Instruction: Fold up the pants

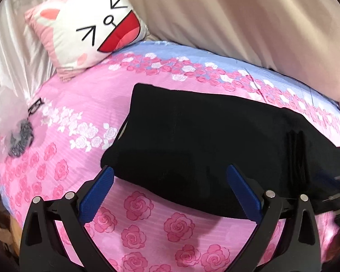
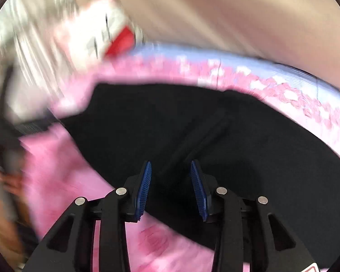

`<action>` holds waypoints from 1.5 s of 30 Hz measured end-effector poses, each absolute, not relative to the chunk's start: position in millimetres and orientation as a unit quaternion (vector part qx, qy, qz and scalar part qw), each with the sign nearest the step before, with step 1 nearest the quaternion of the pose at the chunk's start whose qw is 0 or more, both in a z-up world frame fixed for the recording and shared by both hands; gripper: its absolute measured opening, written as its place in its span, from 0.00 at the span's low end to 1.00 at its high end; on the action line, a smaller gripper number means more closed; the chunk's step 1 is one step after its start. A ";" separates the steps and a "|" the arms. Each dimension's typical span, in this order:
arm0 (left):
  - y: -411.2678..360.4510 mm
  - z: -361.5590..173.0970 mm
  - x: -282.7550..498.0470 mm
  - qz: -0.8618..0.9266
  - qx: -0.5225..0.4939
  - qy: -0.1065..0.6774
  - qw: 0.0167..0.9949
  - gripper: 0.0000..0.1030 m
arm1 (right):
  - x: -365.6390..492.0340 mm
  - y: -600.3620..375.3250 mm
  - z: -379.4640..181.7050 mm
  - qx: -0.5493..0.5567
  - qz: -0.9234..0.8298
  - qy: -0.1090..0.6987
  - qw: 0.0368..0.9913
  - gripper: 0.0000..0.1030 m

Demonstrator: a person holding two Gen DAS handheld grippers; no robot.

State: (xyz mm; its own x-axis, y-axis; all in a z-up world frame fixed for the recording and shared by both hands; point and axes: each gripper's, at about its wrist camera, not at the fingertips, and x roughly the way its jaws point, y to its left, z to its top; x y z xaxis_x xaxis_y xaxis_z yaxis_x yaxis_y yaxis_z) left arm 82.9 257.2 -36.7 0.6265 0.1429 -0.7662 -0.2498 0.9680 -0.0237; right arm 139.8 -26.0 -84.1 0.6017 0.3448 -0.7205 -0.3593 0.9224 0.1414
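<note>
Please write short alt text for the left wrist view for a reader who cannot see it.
Folded black pants lie on a pink rose-print bedspread, with the left tongs open just above their near edge. A cartoon-cat pillow sits behind.

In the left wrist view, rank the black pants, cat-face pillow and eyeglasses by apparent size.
1. black pants, though nearest the camera
2. cat-face pillow
3. eyeglasses, far smaller

view: heavily motion-blurred
right gripper (image 2: 171, 165): at 6 o'clock, blue pads (image 2: 145, 188) apart with a moderate gap, nothing pinched between them
pants (image 2: 215, 136): black, folded, spread from centre to 4 o'clock, beneath the fingertips
bedcover (image 2: 56, 172): pink with roses, at 8 o'clock; pale blue band at 2 o'clock
pillow (image 2: 106, 29): white and red, at 11 o'clock
</note>
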 end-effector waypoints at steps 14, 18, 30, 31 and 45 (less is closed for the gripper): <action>289.8 -58.6 76.6 0.147 -0.109 0.446 0.876 0.95 | 99.9 -206.2 -67.5 0.091 -0.057 0.389 0.915 0.57; 303.4 -59.3 62.9 0.163 -0.105 0.437 0.878 0.95 | 84.2 -239.5 -57.4 0.103 -0.082 0.379 0.916 0.75; 325.5 -90.8 90.4 0.140 -0.215 0.461 0.850 0.95 | 90.5 -243.0 -122.1 0.185 -0.038 0.419 0.888 0.53; 325.1 -92.5 93.6 0.140 -0.218 0.460 0.849 0.95 | 94.3 -238.2 -121.5 0.184 -0.040 0.417 0.889 0.36; 288.9 -71.6 94.5 0.163 -0.178 0.446 0.862 0.86 | 28.1 -324.0 -78.0 0.271 -0.025 0.381 0.884 0.17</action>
